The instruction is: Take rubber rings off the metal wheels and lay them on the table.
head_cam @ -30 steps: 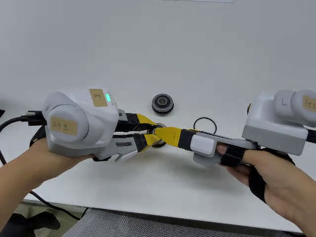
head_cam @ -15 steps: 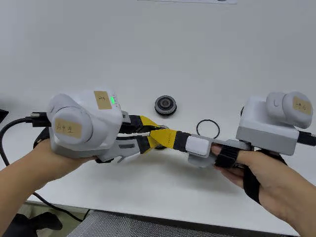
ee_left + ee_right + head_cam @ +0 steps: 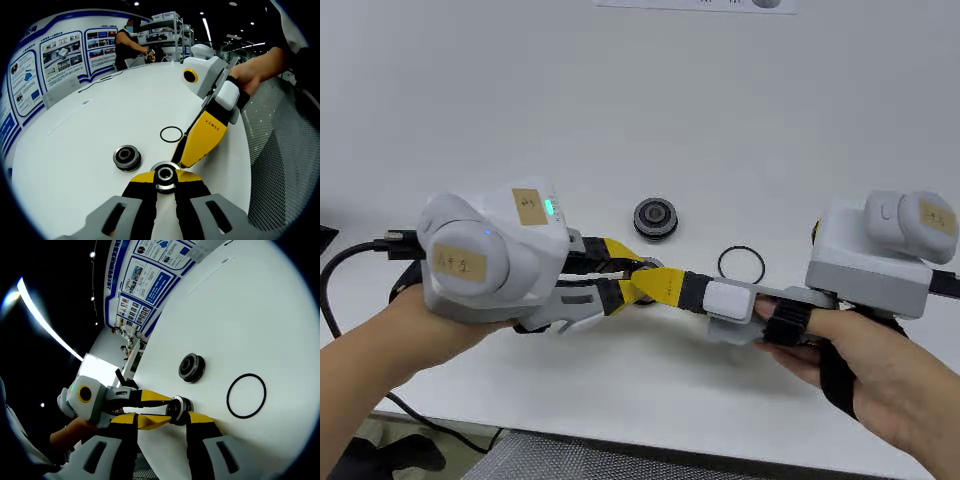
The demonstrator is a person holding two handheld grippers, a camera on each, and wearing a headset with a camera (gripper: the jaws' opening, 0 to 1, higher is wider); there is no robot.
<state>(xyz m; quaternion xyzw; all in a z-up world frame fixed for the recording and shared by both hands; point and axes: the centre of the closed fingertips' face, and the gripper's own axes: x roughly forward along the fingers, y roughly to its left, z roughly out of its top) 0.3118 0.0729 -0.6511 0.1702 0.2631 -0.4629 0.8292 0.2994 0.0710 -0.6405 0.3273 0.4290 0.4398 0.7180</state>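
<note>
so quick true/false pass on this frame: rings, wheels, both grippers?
1. A rubber ring lies flat on the table. True.
2. The left gripper clamps a metal wheel between its jaws. True.
3. The second wheel is stacked on the held one. False: it sits on the table, apart from it.
4. The loose ring encircles the second wheel. False: it lies alone on bare table, to one side.
5. The right gripper hangs well away from the held wheel. False: its yellow jaw tips are right at that wheel.
</note>
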